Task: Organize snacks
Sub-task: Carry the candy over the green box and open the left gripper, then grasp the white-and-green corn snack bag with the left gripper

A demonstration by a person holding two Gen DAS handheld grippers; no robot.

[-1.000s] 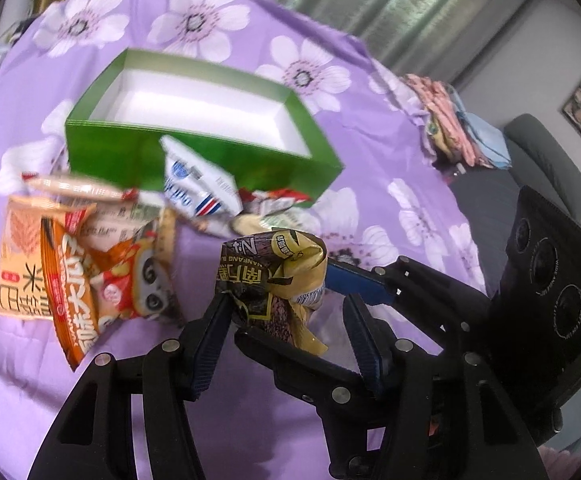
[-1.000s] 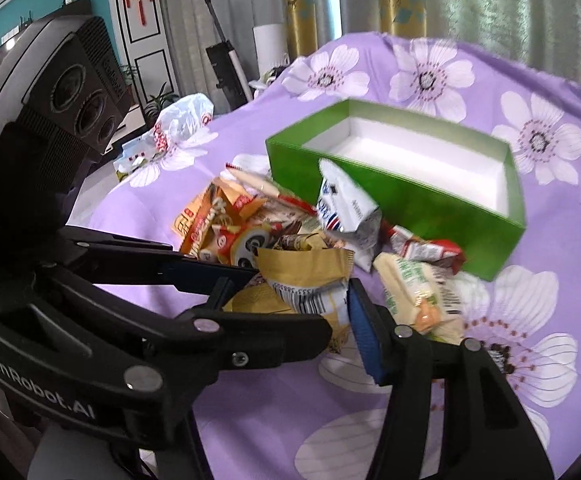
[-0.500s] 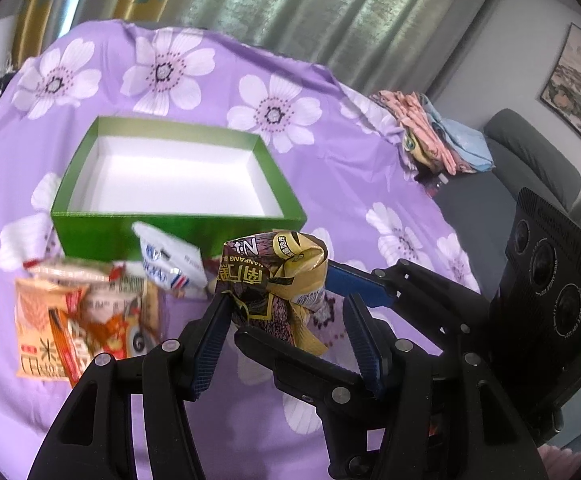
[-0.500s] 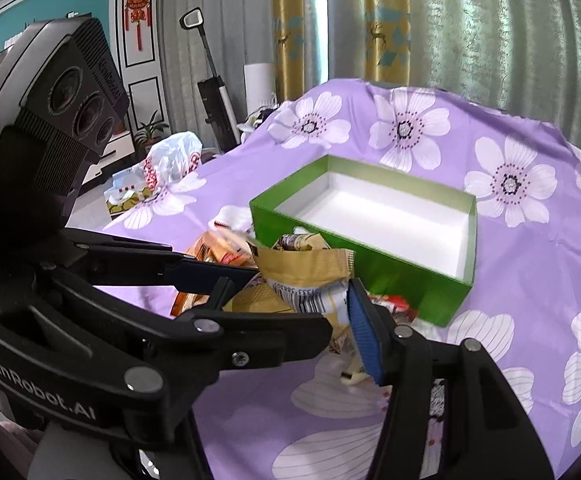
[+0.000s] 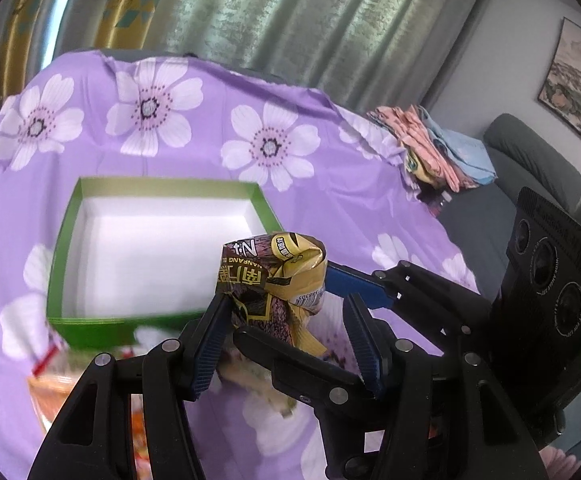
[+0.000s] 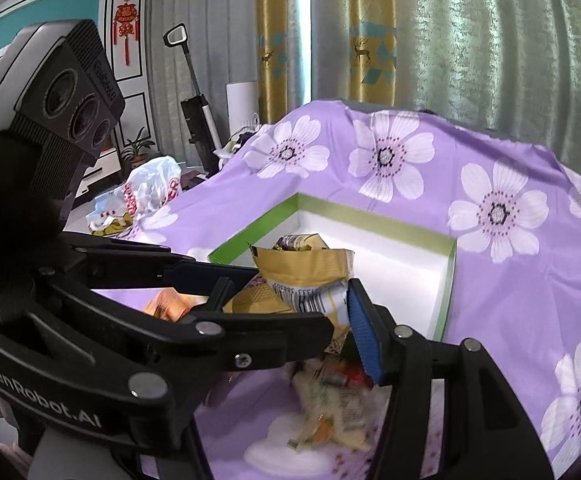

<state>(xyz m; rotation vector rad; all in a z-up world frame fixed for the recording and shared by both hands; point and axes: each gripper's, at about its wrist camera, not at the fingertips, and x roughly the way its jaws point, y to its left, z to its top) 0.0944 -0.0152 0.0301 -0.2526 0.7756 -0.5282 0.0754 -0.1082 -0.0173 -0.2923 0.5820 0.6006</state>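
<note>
We see both grippers holding one crumpled gold and brown snack packet (image 5: 272,280) up in the air, in front of the green box (image 5: 90,322). Our left gripper (image 5: 286,332) has its blue fingers (image 5: 210,340) about half open; the left one presses the packet's side, but we cannot tell if the other one touches it. Our right gripper (image 6: 286,308) is about half open too, and its blue pad (image 6: 364,340) pushes on the end of the packet with the bar code. The packet (image 6: 306,276) is squashed into a lump, so its long way is hard to tell — it looks like it stands more up than flat, with a gold tail hanging down. The green box sits open on the purple flower cloth (image 5: 322,184), white inside, with nothing in it. Its long side runs left to right behind the packet. More snack bags (image 6: 330,408) lie blurry on the cloth, on our side of the box and under the grippers. Past the far right corner of the box we see a pile of folded clothes (image 5: 430,152), and curtains (image 5: 290,20) hang behind the box.
</note>
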